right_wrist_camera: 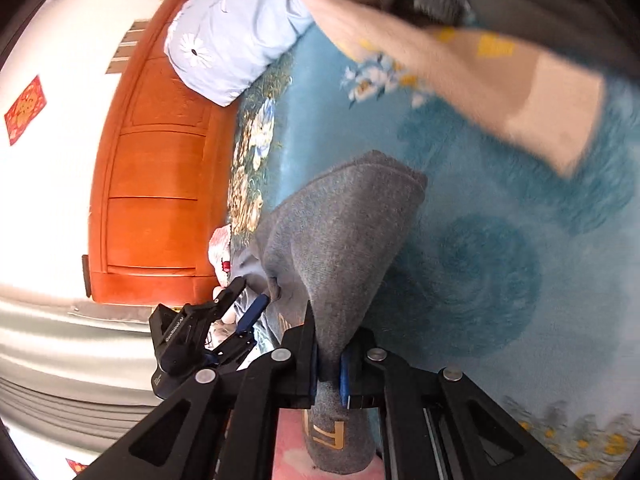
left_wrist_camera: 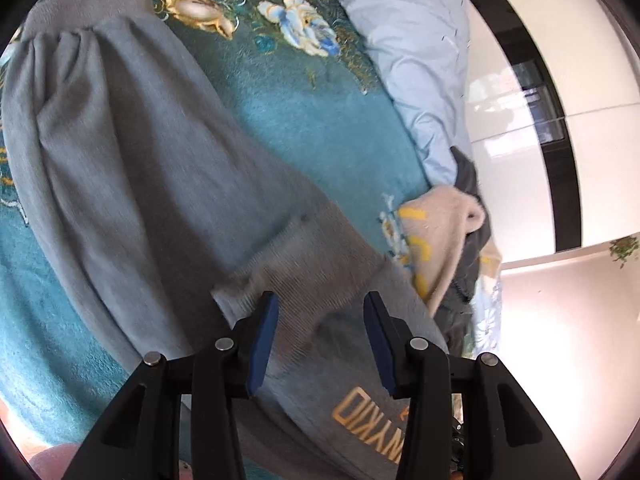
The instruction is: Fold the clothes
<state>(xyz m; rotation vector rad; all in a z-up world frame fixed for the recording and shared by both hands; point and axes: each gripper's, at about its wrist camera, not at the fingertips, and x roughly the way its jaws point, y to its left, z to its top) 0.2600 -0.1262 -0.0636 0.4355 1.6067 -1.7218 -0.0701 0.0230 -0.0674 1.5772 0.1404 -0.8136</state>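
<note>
Presently we list: grey sweatpants point(left_wrist_camera: 132, 168) spread across the teal floral blanket point(left_wrist_camera: 320, 120); our left gripper point(left_wrist_camera: 320, 344) released, fingers straddling the ribbed cuff; our right gripper point(right_wrist_camera: 329, 364) clenched on the pants' lifted fabric.

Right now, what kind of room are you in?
Most likely a bedroom. The grey garment lies on a teal flowered blanket spread like a bed cover, a pale blue flowered pillow sits at its edge, and an orange wooden headboard stands behind it.

Sweatpants point(left_wrist_camera: 132, 168) lie on blanket point(left_wrist_camera: 320, 120), pillow point(left_wrist_camera: 416, 60) behind
</note>
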